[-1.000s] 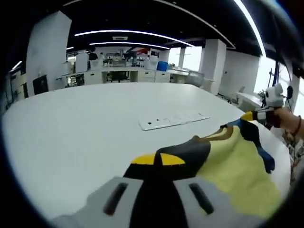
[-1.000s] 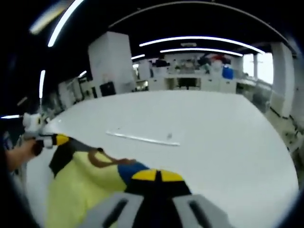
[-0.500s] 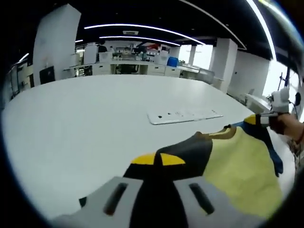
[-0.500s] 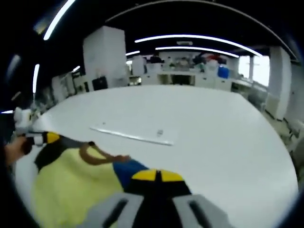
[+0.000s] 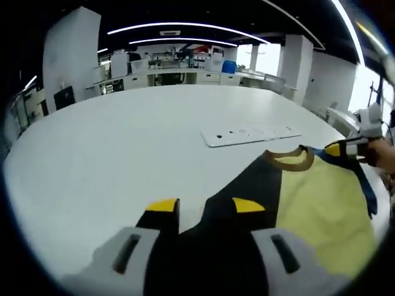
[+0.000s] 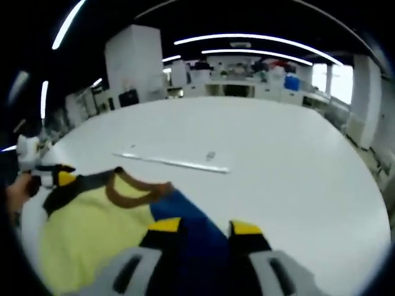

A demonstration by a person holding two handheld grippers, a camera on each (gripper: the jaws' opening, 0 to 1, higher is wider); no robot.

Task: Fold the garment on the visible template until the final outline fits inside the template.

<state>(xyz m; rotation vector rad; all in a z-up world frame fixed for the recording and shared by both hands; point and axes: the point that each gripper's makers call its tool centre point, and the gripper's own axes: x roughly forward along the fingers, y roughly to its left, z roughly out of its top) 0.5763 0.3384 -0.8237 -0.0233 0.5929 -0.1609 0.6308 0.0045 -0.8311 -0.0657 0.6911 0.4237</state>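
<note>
A yellow garment [image 5: 321, 209] with a brown collar [image 5: 290, 161], a black sleeve and a blue sleeve lies spread on the white table [image 5: 123, 142]. My left gripper [image 5: 205, 206] is open, its yellow-tipped jaws apart with the black sleeve [image 5: 247, 185] lying between them. My right gripper [image 6: 205, 227] is open too, and the blue sleeve [image 6: 191, 216] runs between its jaws. The garment [image 6: 92, 228] stretches left toward the other gripper [image 6: 58, 177]. In the left gripper view the right gripper [image 5: 338, 149] sits at the blue sleeve's end, held by a hand [image 5: 382, 154].
A flat white rectangular plate [image 5: 250, 134] lies on the table just beyond the collar, also seen as plate [image 6: 173, 162]. The table's far half [image 6: 259, 135] is bare. Desks, shelves and pillars stand far behind the table.
Both grippers have opened: their jaws were shut on the sleeves and now stand apart. The garment has sunk flatter onto the table. Both views have shifted slightly.
</note>
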